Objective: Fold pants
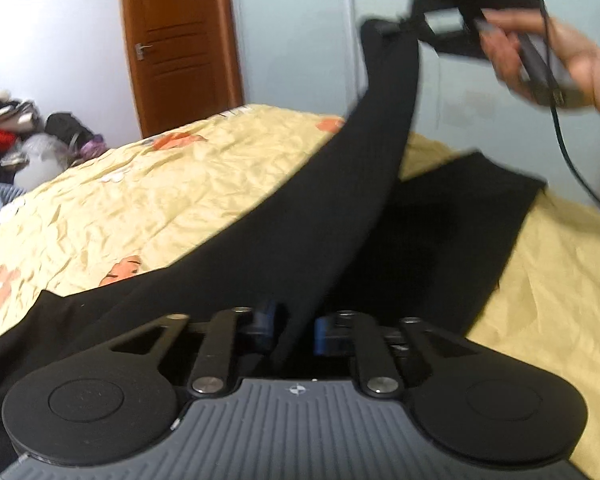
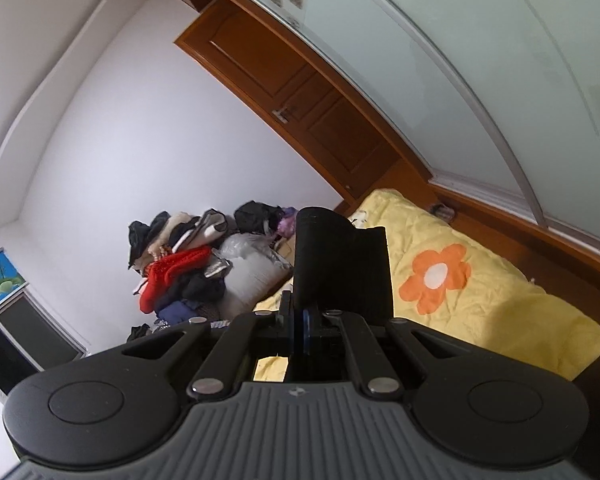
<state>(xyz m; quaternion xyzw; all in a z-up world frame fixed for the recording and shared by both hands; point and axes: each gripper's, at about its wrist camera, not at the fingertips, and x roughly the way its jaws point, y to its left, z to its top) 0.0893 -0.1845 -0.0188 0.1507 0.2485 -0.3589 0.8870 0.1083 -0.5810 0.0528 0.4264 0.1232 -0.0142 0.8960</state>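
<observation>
Black pants lie on a yellow flowered bedsheet. My left gripper is shut on an edge of the pants low over the bed. My right gripper appears at the top right of the left wrist view, held by a hand, shut on the end of one pant leg and lifting it high. In the right wrist view the right gripper is shut on a folded black end of the pants standing up between its blue pads. The other leg lies flat on the right.
A pile of clothes and bags sits beyond the bed's far end by a white wall. A wooden door and a frosted glass wardrobe stand behind the bed. A cable hangs from the right gripper.
</observation>
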